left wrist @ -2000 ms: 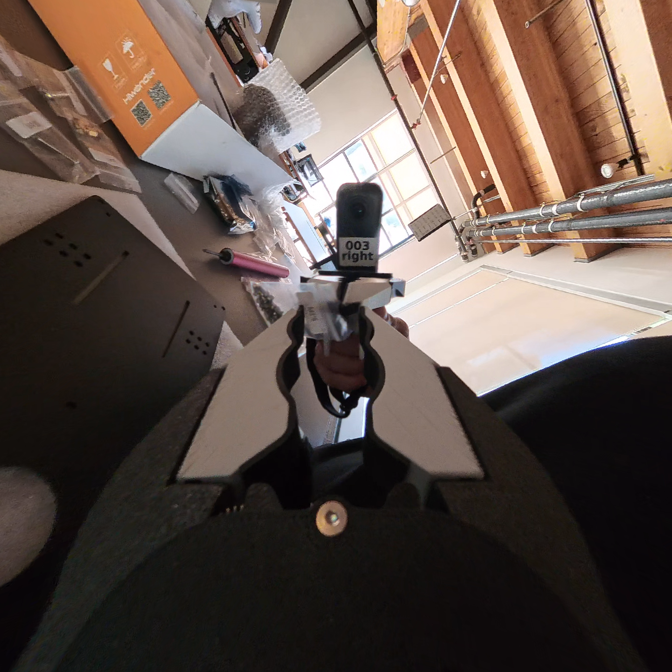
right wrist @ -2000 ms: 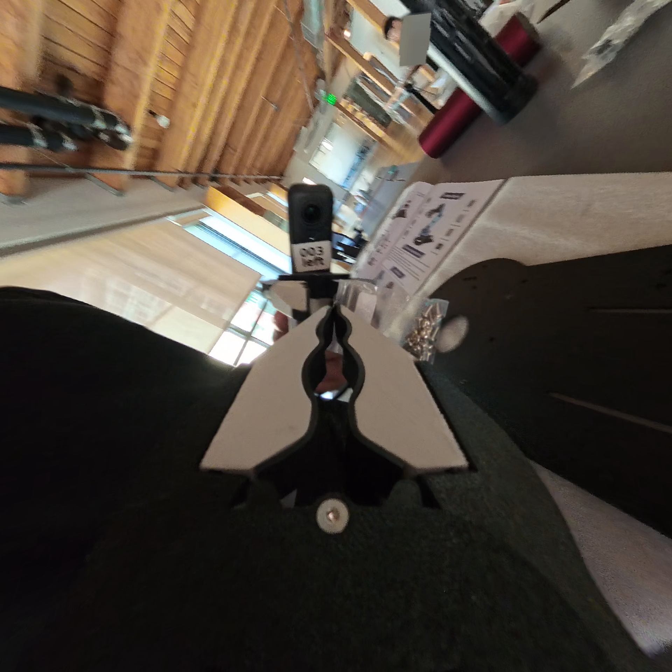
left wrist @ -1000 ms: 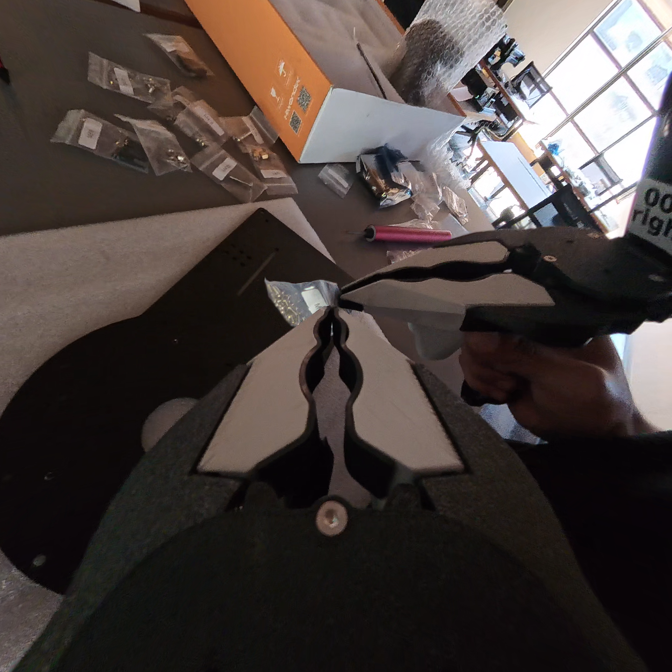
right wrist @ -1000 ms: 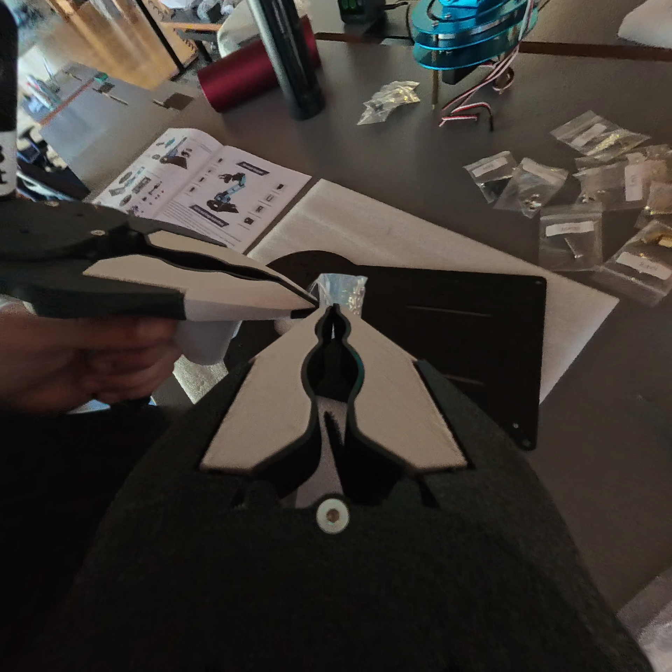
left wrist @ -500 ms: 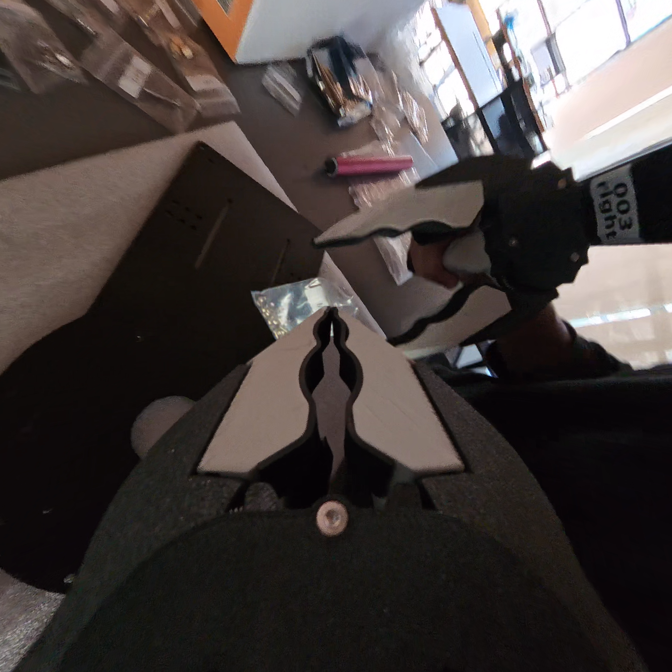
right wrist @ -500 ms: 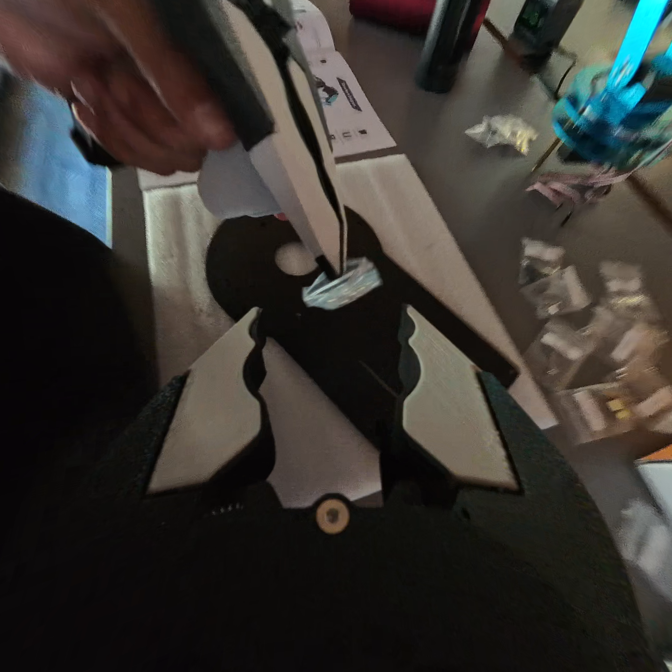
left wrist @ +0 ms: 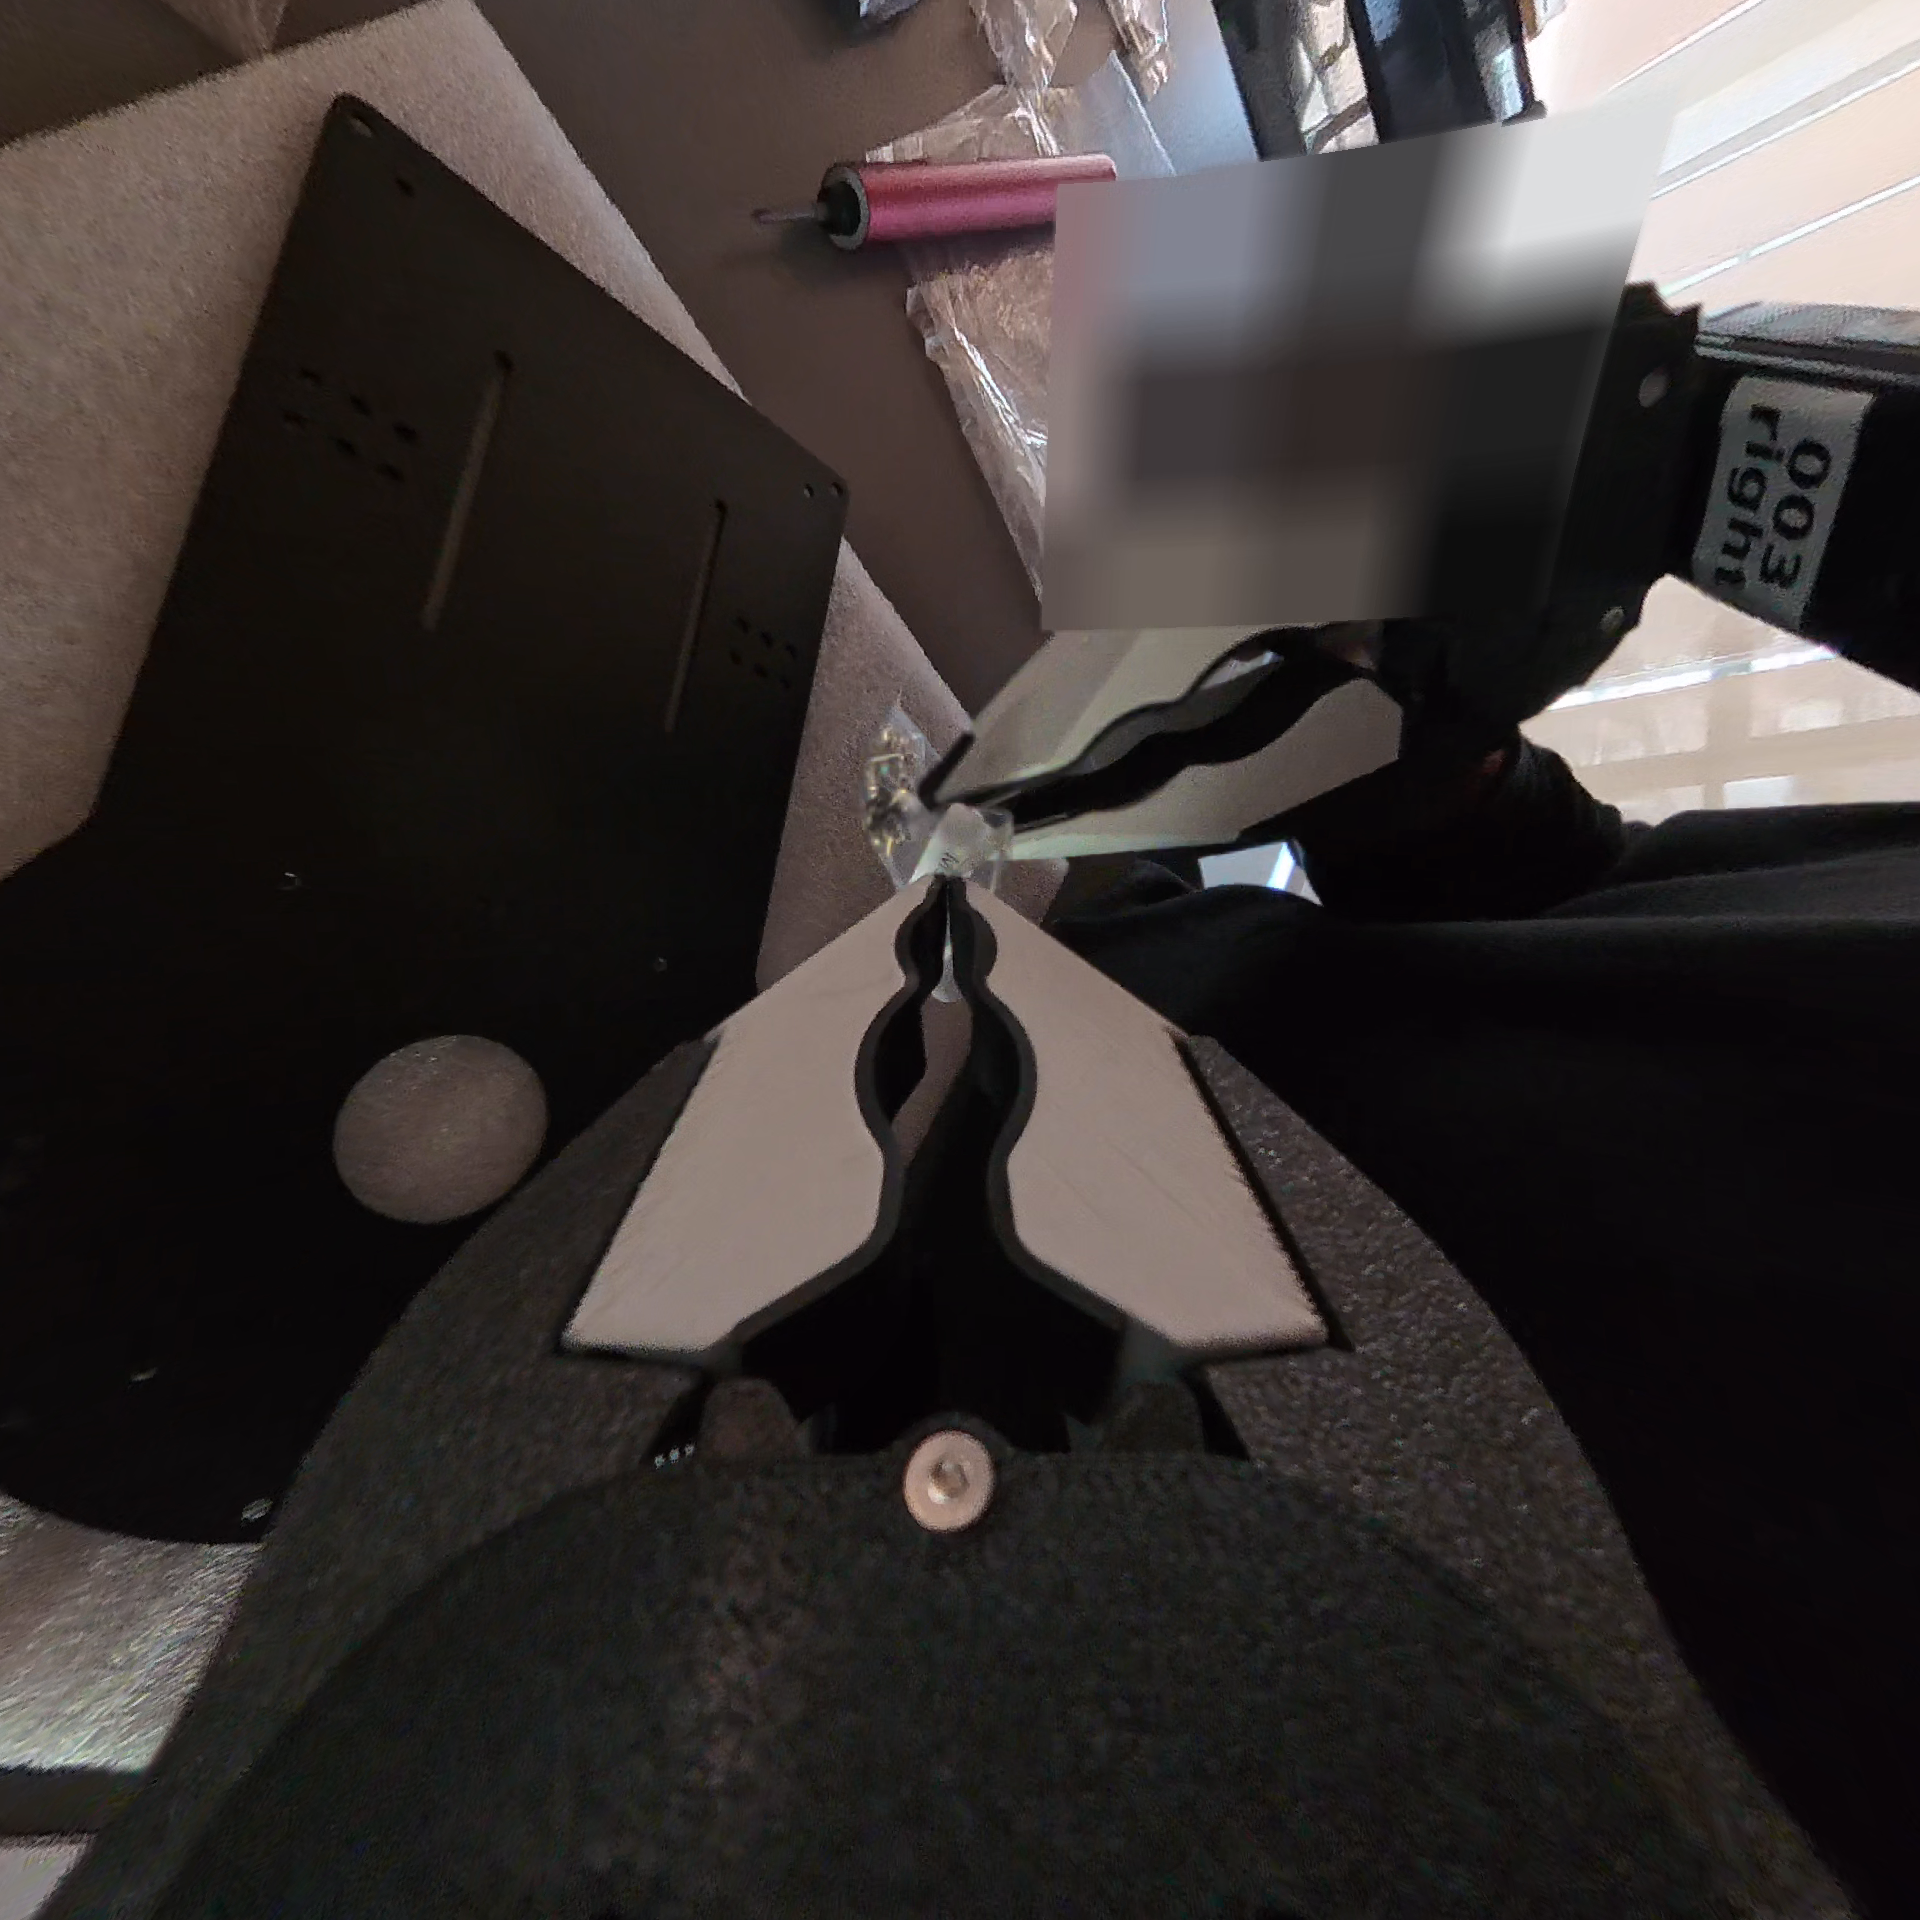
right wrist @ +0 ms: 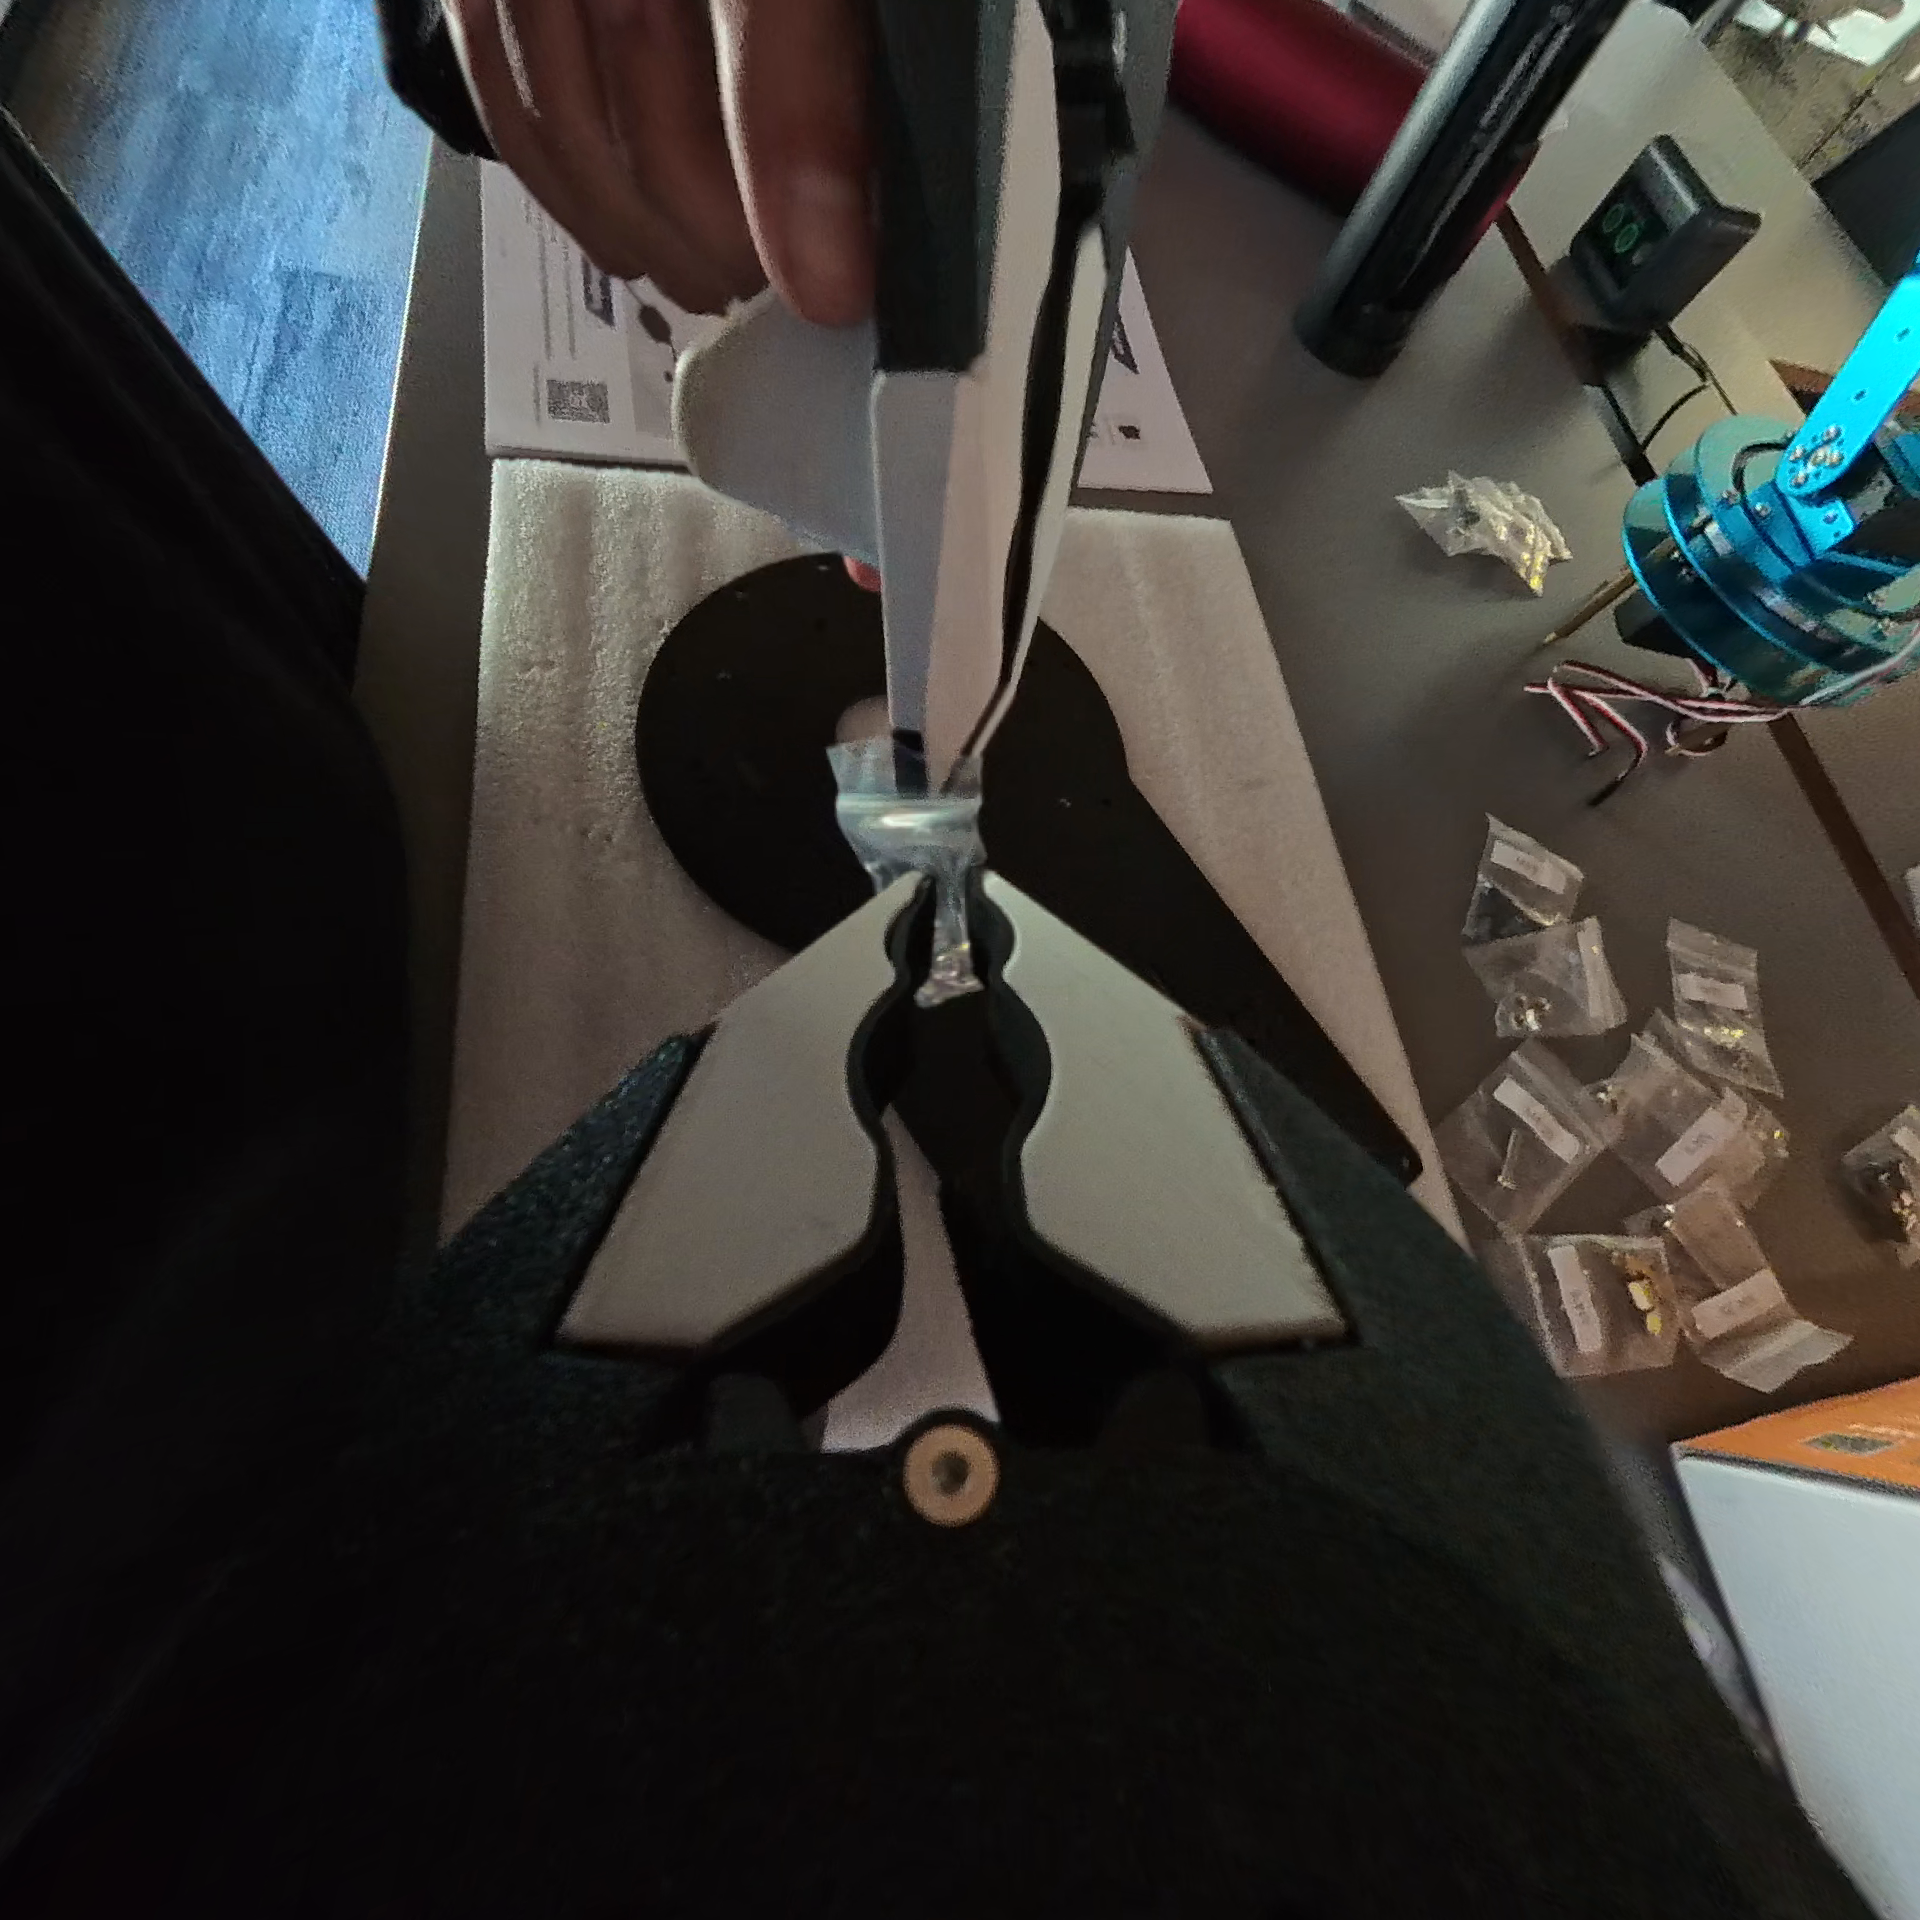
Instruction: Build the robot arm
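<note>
A small clear plastic bag of screws (left wrist: 906,805) is held between both grippers above a black metal plate (left wrist: 416,623). My left gripper (left wrist: 948,896) is shut on one edge of the bag. My right gripper (right wrist: 940,904) is shut on the opposite edge, with a twisted strip of the bag (right wrist: 902,826) pinched between its jaws. In the left wrist view the right gripper (left wrist: 940,805) reaches in from the right. In the right wrist view the left gripper (right wrist: 930,764) comes down from above, held by a hand (right wrist: 665,135).
The black plate (right wrist: 748,748) lies on a white foam sheet (right wrist: 540,727). A pink-handled screwdriver (left wrist: 966,197) lies beyond it. Several small parts bags (right wrist: 1610,1143), a blue robot base (right wrist: 1745,540), a printed manual (right wrist: 582,364) and an orange box (right wrist: 1818,1455) surround it. My two grippers' fingertips are within a few centimetres of each other.
Half a second ago my right gripper was open and apart from the bag; now it has closed on the bag's free edge. My left gripper has kept hold of the bag throughout.
</note>
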Demonstrator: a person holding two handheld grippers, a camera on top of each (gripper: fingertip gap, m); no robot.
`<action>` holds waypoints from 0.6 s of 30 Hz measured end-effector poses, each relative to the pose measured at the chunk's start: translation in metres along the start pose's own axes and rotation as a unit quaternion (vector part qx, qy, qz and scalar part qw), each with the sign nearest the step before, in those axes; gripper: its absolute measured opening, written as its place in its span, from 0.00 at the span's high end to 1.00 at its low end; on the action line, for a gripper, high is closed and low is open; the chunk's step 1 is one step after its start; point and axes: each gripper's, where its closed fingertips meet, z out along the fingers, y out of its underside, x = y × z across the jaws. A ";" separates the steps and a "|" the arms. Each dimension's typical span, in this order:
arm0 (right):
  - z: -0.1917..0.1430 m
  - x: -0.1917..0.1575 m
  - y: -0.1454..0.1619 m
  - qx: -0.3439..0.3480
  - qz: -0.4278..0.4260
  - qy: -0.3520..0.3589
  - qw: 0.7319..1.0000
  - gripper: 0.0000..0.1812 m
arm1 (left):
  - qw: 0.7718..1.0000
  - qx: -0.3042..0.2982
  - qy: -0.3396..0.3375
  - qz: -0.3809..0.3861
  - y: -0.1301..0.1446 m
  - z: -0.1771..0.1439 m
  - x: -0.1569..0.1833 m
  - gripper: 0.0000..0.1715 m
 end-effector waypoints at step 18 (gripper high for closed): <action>-0.002 0.001 -0.023 0.057 0.026 0.022 0.998 0.82 | 0.998 0.012 0.059 -0.018 -0.012 -0.010 0.018 1.00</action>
